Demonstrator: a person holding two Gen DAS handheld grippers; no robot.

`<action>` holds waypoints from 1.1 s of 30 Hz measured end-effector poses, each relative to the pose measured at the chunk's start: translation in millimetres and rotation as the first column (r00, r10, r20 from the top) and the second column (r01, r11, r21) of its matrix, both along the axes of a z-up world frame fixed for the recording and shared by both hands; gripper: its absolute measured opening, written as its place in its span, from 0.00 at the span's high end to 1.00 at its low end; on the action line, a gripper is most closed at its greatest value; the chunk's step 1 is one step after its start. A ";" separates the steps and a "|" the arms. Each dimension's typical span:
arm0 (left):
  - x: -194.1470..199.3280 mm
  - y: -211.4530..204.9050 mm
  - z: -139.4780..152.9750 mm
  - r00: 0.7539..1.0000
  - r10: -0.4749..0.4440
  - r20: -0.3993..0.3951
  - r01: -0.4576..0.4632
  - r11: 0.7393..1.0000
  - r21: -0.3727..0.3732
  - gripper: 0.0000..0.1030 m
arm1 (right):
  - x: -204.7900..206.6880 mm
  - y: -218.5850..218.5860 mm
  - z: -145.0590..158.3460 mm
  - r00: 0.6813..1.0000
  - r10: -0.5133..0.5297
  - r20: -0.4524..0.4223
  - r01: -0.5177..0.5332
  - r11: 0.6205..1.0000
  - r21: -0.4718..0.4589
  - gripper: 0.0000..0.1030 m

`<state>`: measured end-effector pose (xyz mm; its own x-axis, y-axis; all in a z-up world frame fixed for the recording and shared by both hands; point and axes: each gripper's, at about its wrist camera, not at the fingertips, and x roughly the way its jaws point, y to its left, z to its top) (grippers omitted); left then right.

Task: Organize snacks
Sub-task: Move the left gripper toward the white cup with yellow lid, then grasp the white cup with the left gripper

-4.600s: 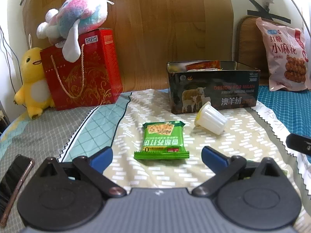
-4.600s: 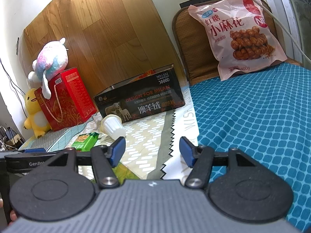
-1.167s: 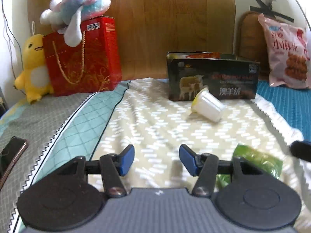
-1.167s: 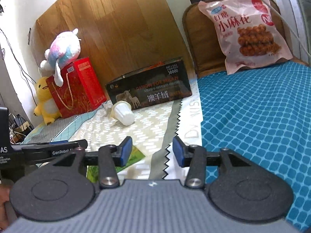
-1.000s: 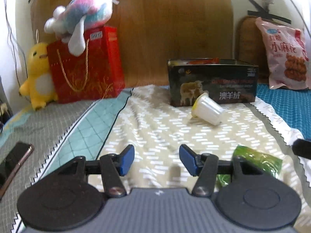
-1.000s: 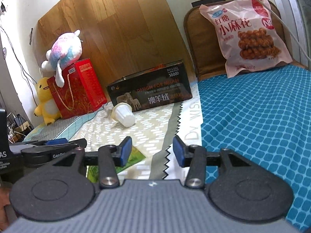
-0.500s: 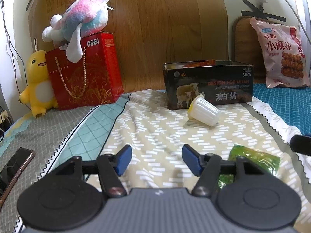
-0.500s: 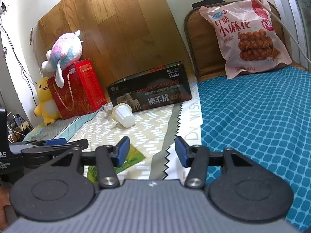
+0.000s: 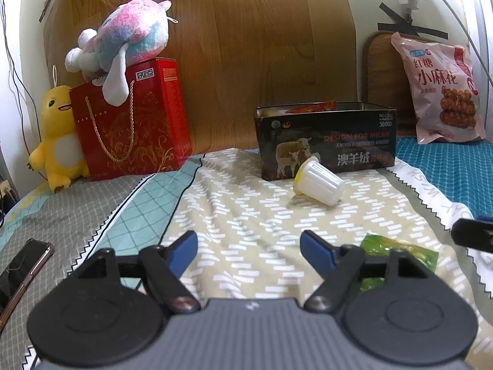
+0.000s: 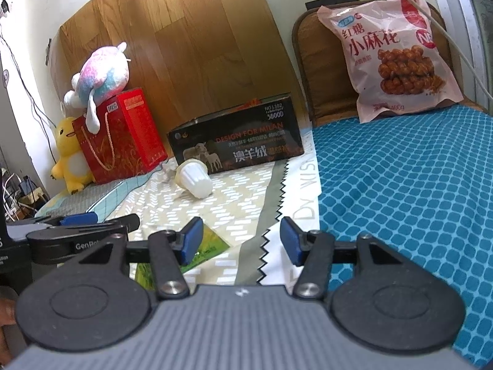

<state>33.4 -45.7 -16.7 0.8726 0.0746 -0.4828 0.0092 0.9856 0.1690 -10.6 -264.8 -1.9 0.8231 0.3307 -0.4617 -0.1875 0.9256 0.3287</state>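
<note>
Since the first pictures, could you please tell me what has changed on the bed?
The green snack packet has moved from the middle of the beige sheet, near the tipped white ribbed cup, to the near right. Both claws, left and right, are opening, empty. Cup and black tin box stayed.

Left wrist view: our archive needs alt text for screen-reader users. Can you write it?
The left gripper, its jaws opening with nothing between them, hovers over a patterned bedspread. Ahead, a white jelly cup lies on its side before an open black tin, and a green snack packet lies at right.
</note>
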 end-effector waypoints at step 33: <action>35.6 65.2 20.3 0.985 -0.117 -0.124 0.046 0.883 -0.467 0.24 | 132.7 65.3 12.9 0.907 0.408 -0.106 -0.421 0.886 -0.196 0.44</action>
<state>69.1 19.5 3.6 0.7841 -0.2558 -0.5655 0.0824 0.9460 -0.3137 122.1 -199.5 11.0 0.6011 0.5256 -0.6020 -0.5552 0.8165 0.1585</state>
